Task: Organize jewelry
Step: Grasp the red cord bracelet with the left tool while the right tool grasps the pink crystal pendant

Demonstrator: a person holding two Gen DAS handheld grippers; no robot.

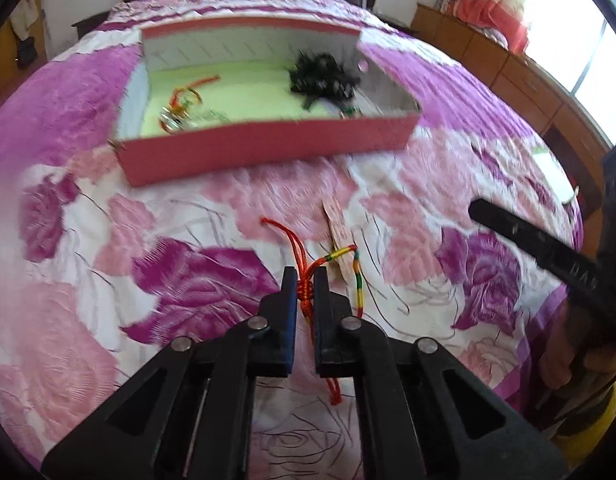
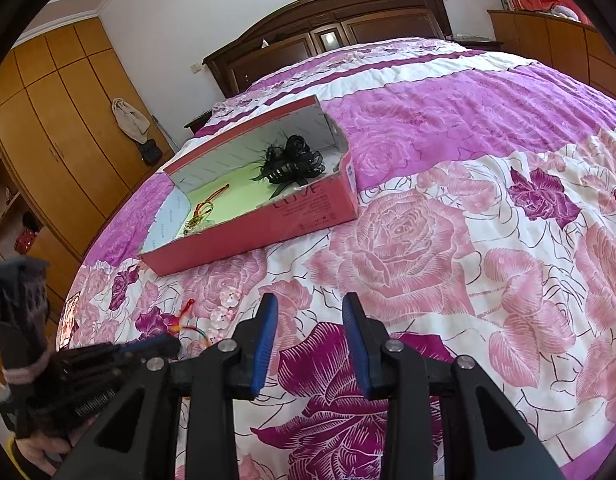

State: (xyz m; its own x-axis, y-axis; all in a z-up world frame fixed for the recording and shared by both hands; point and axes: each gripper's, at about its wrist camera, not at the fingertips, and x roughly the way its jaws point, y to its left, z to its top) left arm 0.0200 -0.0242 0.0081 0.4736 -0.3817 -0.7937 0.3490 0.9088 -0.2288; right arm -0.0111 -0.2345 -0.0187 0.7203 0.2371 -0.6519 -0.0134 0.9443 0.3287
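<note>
Our left gripper [image 1: 304,280] pinches the red knotted cord [image 1: 304,294]; its loose tails could snag the bedspread [image 1: 407,208]. The right gripper [image 2: 309,308] stands spread, holding nothing.

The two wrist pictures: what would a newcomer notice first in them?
First, the bedspread with big pink and purple roses, which fills both views. Then the open pink box on it, farther up the bed, holding a black hair ornament at one end and a red cord charm at the other. Nearest, the left tool is shut on a red knotted cord.
</note>
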